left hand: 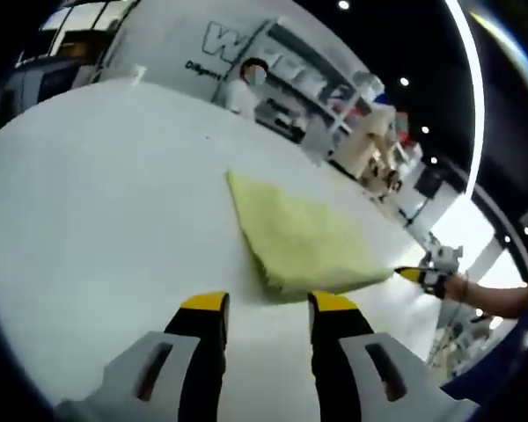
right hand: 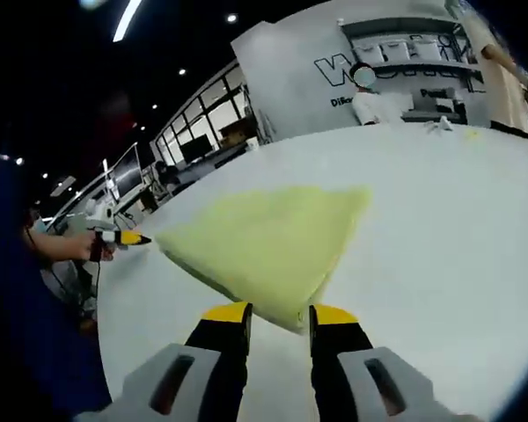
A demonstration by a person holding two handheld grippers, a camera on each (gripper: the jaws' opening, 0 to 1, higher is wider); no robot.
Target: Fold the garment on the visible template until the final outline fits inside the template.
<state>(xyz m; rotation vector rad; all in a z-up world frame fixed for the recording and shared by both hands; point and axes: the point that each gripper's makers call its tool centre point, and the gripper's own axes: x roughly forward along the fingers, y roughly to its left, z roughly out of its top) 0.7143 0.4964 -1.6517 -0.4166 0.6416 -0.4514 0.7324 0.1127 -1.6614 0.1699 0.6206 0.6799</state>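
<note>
The yellow garment point(left hand: 304, 239) lies folded on the white tabletop point(left hand: 97, 202), seemingly between folds, with the left tool point(left hand: 266, 309) and right tool point(right hand: 279, 315) both parted and empty just short of its edge, so the next move is gripping that near edge.

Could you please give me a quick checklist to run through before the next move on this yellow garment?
1. Garment in sight: ok. The folded yellow garment lies on the white table and shows in both views.
2. Left gripper free: ok. Its jaws are open, short of the garment's near edge, nothing between them.
3. Right gripper free: ok. Jaws open at the garment's near corner, not clamped on it.
4. Grippers apart: ok. They stand at different edges of the garment.
5. Template outline: cannot tell. No marking shows on the table around the garment.
6. Fold tidy: cannot tell. The layers look flat, but the far edges are blurred.
</note>
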